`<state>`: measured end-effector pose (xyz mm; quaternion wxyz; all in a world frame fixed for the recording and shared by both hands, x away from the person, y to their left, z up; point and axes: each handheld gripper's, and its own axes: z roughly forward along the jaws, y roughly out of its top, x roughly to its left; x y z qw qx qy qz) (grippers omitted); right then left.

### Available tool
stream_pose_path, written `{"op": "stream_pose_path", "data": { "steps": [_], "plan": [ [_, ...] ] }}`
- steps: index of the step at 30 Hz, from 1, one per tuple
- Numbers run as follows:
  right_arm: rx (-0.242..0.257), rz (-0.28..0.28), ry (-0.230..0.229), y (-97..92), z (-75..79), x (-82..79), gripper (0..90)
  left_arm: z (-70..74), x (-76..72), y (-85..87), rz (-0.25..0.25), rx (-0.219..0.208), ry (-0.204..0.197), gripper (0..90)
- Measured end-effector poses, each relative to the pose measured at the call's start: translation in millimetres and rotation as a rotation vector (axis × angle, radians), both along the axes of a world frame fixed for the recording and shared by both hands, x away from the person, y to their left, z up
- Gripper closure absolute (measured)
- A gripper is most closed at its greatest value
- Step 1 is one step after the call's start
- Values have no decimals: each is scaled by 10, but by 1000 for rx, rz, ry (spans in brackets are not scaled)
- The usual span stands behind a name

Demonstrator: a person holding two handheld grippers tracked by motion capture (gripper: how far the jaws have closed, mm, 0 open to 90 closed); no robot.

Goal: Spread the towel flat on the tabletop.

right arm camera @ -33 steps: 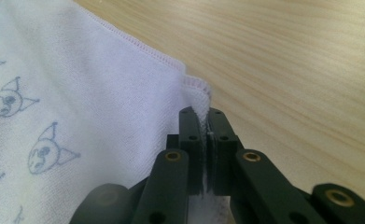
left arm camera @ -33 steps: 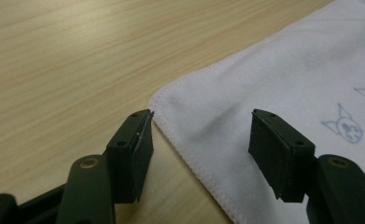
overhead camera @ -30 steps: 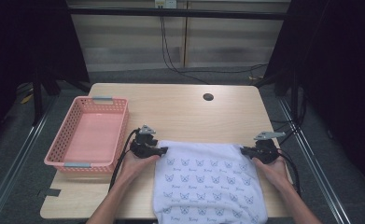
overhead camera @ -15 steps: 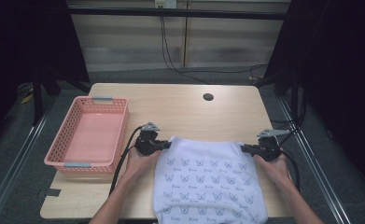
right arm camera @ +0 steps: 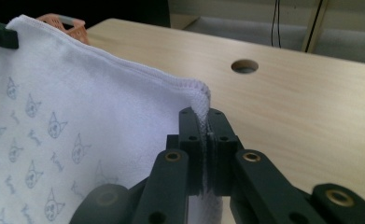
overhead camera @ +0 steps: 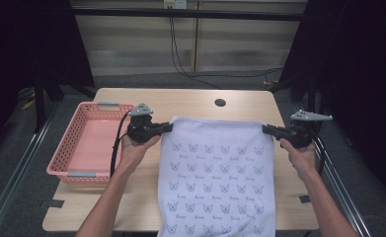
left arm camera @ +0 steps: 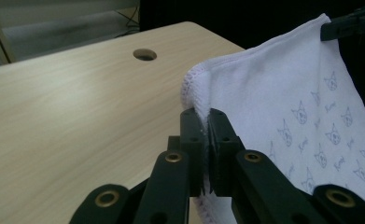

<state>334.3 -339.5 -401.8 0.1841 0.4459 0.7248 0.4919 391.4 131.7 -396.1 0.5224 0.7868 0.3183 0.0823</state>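
Note:
A white towel [overhead camera: 215,168] printed with small cat faces hangs by its two far corners above the wooden table [overhead camera: 190,101]. My left gripper [overhead camera: 169,127] is shut on the towel's left corner [left arm camera: 203,100], its jaws having just closed on the cloth. My right gripper [overhead camera: 266,129] is shut on the right corner [right arm camera: 200,100]. The top edge is stretched straight between the two grippers. The lower part of the towel drapes down past the table's near edge.
A pink plastic basket [overhead camera: 77,143] stands on the left part of the table, beside my left hand. A round cable hole [overhead camera: 220,102] sits in the tabletop at the far middle. Black cables hang behind the table.
Both grippers have risen from the table, lifting the towel's far edge so that the cloth now hangs stretched between them. The left gripper's jaws closed on its corner.

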Motion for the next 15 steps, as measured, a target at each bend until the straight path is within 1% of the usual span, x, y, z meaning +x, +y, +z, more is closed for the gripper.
{"op": "stream_pose_path", "data": {
  "steps": [3, 6, 8, 9, 10, 11, 15],
  "plan": [
    [3, 0, -23, 27, 132, 51, 867, 104, 50, 30, 15, -1, -19, 866],
    [12, -2, -43, 25, 243, 92, 867, 241, 120, 62, 28, -7, -40, 867],
    [8, -1, -55, 22, 334, 134, 868, 331, 179, 78, 32, -28, -47, 867],
    [3, -2, -56, 23, 373, 158, 868, 361, 201, 80, 33, -31, -50, 867],
    [2, -4, -63, 23, 401, 178, 868, 401, 228, 74, 35, -33, -59, 867],
    [6, -9, -69, 23, 441, 203, 869, 451, 254, 60, 47, -29, -68, 867],
    [10, -20, -98, 6, 635, 284, 869, 606, 328, 6, 57, -44, -91, 867]
  ]
}}
